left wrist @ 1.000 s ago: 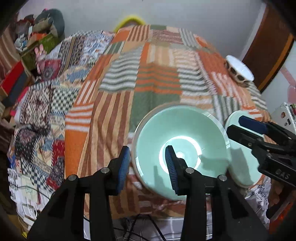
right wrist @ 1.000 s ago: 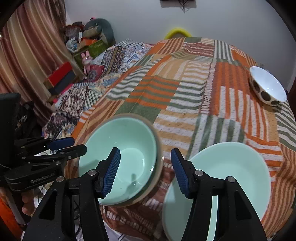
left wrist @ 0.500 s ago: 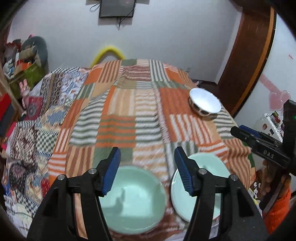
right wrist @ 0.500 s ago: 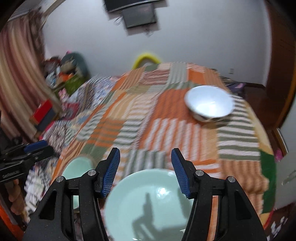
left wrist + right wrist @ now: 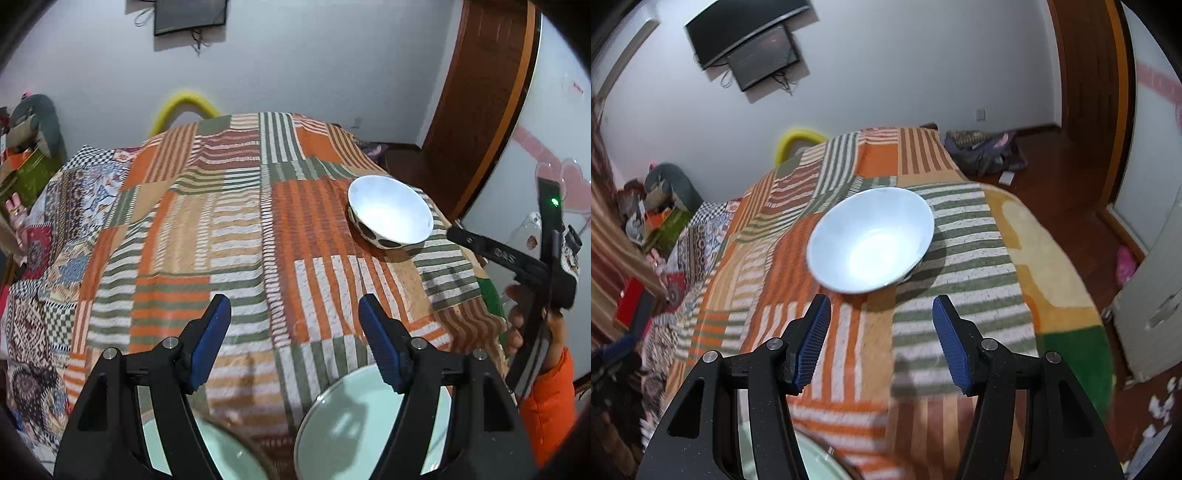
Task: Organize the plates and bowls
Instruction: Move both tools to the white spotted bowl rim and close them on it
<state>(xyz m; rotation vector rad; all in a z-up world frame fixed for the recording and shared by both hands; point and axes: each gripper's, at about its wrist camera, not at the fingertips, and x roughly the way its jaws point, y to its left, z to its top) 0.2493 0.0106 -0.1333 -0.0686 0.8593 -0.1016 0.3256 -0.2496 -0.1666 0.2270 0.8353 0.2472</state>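
A white bowl with dark spots sits on the striped patchwork cover toward the far right; in the right wrist view the bowl lies just ahead of my right gripper, which is open and empty. My left gripper is open and empty above the near edge. Below it lie a pale green bowl at the left and a pale green plate at the right. The edge of a green dish shows under my right gripper.
The striped cover spans a raised surface with drop-offs all round. My right gripper's body hangs past the right edge. A wooden door stands at the right. Bags lie on the floor; clutter is piled at the left.
Both grippers have pulled back and tilted up from the green dishes. My right gripper has swung toward the white bowl, which is now close ahead. My left gripper's jaws have opened wider.
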